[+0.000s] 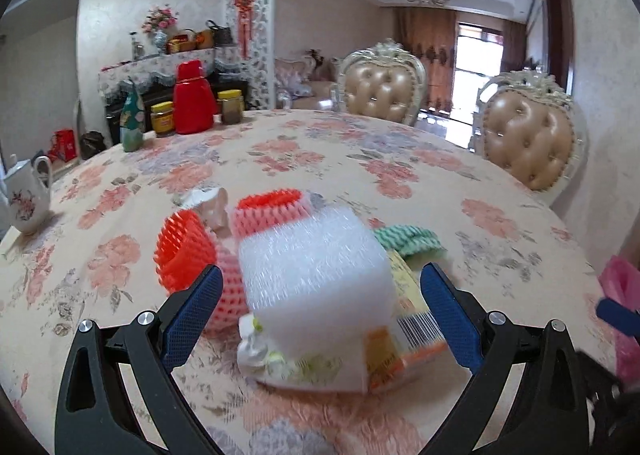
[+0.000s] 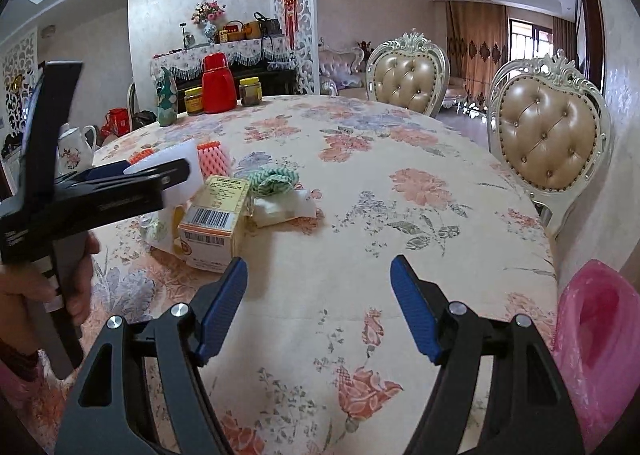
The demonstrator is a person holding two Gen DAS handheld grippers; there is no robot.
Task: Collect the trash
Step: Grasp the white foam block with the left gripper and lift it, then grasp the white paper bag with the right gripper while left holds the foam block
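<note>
Between the open left claw (image 1: 322,305): white foam (image 1: 316,263), ungripped.

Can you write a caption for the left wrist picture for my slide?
Open left gripper reaches around white foam wrap in a trash pile on the flowery table.

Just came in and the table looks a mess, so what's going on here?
A person is clearing trash off the flowered tablecloth with a handheld gripper in each hand. The left gripper is open around a white foam block in the pile of foam fruit nets and a small carton, not gripping it yet. The right gripper is open and empty, near a pink bag at the table's edge.
</note>
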